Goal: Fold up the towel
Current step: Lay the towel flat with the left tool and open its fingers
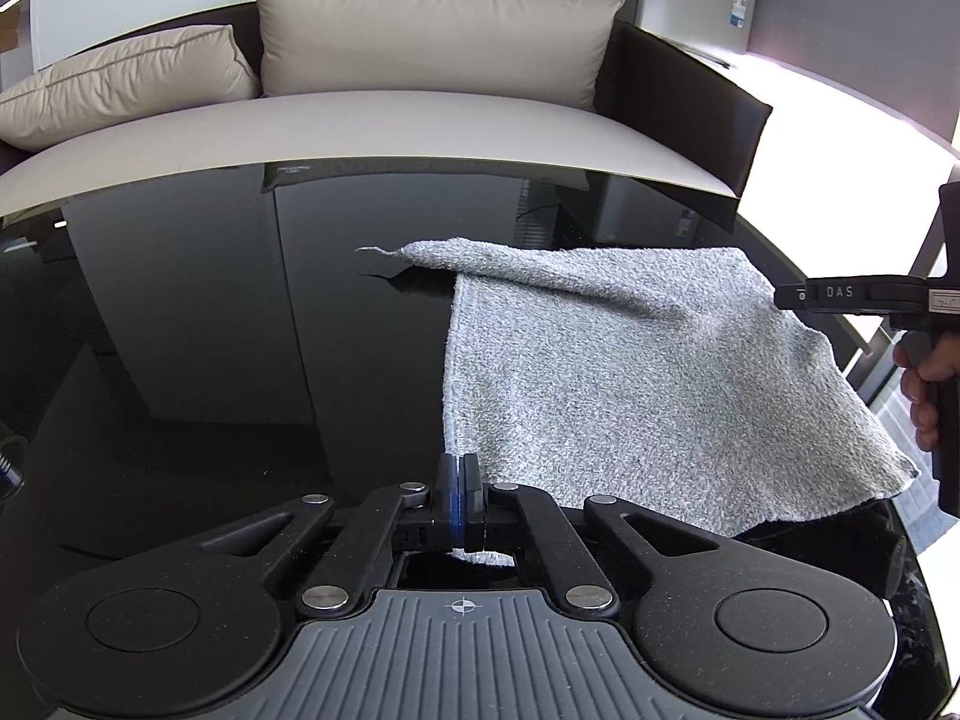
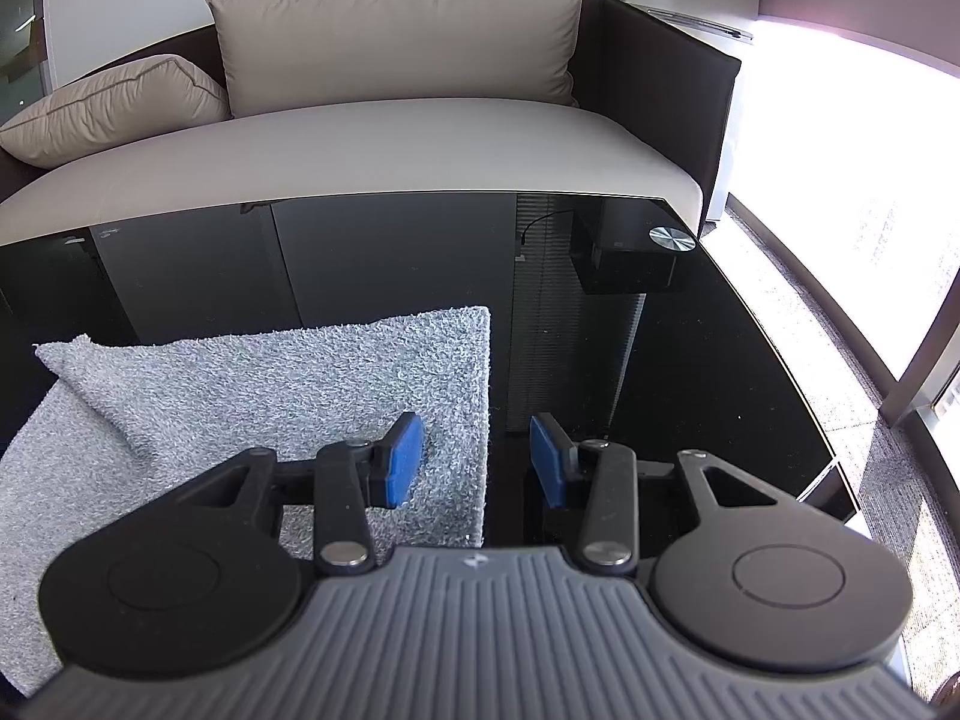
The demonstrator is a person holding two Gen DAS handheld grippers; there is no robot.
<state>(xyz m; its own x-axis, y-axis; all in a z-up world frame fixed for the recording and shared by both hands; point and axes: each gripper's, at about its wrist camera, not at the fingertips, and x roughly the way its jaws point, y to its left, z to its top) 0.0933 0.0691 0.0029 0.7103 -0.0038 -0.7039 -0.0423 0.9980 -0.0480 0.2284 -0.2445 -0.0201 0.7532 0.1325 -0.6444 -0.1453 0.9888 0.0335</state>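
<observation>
A grey terry towel point(image 1: 630, 372) point(image 2: 270, 372) lies partly folded on a glossy black table point(image 1: 210, 330) point(image 2: 660, 360), its far left part doubled over. My left gripper point(image 1: 459, 492) is shut on the towel's near left corner, and a bit of cloth shows under the pads. My right gripper point(image 2: 477, 459) is open and straddles the towel's right edge, with its left blue pad point(image 2: 402, 459) over the cloth and its right pad point(image 2: 549, 459) over bare table. In the left wrist view the right gripper point(image 1: 792, 297) reaches in from the right at the towel's far right corner.
A sofa point(image 2: 390, 144) with beige cushions point(image 1: 432, 30) runs along the table's far edge. A small metal disc point(image 2: 673, 238) sits at the table's far right corner. A hand point(image 1: 924, 384) holds the right gripper's handle. Carpet and bright windows lie to the right.
</observation>
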